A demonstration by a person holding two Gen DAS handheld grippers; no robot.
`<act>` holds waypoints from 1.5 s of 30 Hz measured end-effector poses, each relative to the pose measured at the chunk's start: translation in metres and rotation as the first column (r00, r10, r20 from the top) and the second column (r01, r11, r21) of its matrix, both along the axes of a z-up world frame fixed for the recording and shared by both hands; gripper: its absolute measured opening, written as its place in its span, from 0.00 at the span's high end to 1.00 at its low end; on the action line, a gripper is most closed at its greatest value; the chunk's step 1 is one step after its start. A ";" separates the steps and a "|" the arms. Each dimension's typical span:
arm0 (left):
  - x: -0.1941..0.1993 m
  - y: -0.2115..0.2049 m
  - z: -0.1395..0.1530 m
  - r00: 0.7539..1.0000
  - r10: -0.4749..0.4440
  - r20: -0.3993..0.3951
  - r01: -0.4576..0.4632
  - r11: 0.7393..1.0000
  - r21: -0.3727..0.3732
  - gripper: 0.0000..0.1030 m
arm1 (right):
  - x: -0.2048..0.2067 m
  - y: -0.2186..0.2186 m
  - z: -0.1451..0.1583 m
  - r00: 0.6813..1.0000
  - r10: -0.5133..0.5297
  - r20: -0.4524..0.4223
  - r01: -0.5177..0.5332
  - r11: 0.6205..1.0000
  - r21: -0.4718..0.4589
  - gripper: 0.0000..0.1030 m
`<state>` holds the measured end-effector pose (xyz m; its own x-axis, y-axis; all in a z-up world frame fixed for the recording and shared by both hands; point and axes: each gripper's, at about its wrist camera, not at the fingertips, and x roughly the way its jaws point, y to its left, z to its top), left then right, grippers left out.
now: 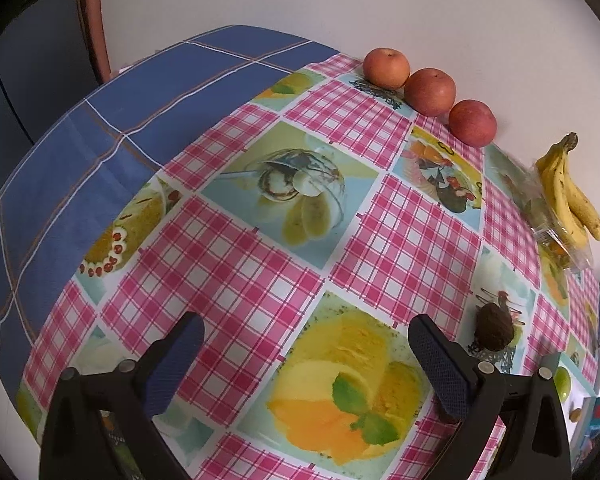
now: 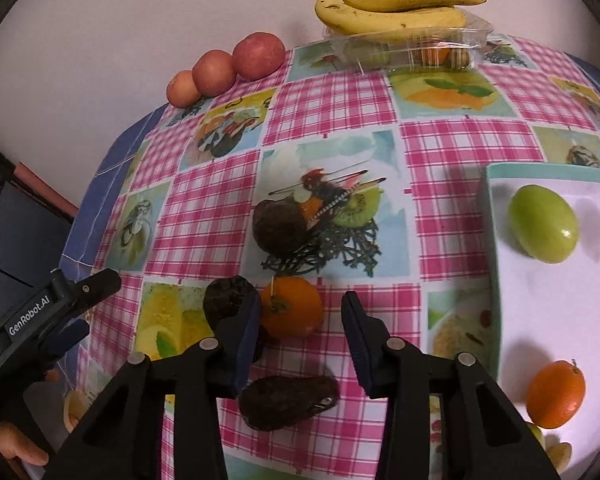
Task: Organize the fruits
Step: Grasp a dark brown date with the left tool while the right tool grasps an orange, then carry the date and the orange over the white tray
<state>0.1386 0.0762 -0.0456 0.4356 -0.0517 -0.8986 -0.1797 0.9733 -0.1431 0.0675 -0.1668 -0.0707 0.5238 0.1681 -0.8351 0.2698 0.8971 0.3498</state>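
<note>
While our right hand-held gripper (image 2: pixel 300 320) hangs with its jaws spread wide, gripping nothing, a small orange (image 2: pixel 291 307) sits between its fingertips, touching the left finger. Dark avocados (image 2: pixel 288 402) crowd close around it; bare checked counter (image 2: pixel 440 148) lies ahead. To its right a white tray (image 2: pixel 496 248) holds a green fruit (image 2: pixel 543 229) and another orange (image 2: pixel 556 394). Our left hand-held gripper (image 1: pixel 304 348) is also wide open and empty over open cloth, the blue counter edge to its left. Apples (image 1: pixel 430 91) and bananas (image 1: pixel 568 192) line the far wall in both views; only the right shows the tray's contents.
</note>
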 end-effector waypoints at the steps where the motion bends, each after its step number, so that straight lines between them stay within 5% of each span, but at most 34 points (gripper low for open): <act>1: 0.001 0.000 0.000 1.000 -0.002 -0.001 0.002 1.000 -0.003 0.00 | 0.001 0.001 0.000 1.000 0.004 0.003 -0.004 1.000 0.001 0.64; 14: -0.002 -0.031 0.001 0.995 -0.096 -0.017 0.093 0.986 -0.140 0.02 | -0.006 -0.013 0.004 1.000 -0.018 -0.008 0.017 0.999 -0.035 0.70; 25: -0.009 -0.075 -0.005 0.976 -0.218 -0.028 0.204 0.947 -0.248 0.28 | -0.019 -0.039 0.007 0.997 -0.069 -0.021 0.067 0.996 -0.067 0.70; 35: -0.011 -0.092 -0.015 0.963 -0.264 -0.057 0.240 0.933 -0.270 0.70 | -0.025 -0.044 0.006 0.997 -0.072 -0.023 0.070 0.996 -0.052 0.70; 45: -0.011 -0.084 -0.009 0.973 -0.229 -0.044 0.205 0.931 -0.303 0.75 | -0.028 -0.046 0.011 0.997 -0.075 -0.008 0.075 0.996 -0.053 0.71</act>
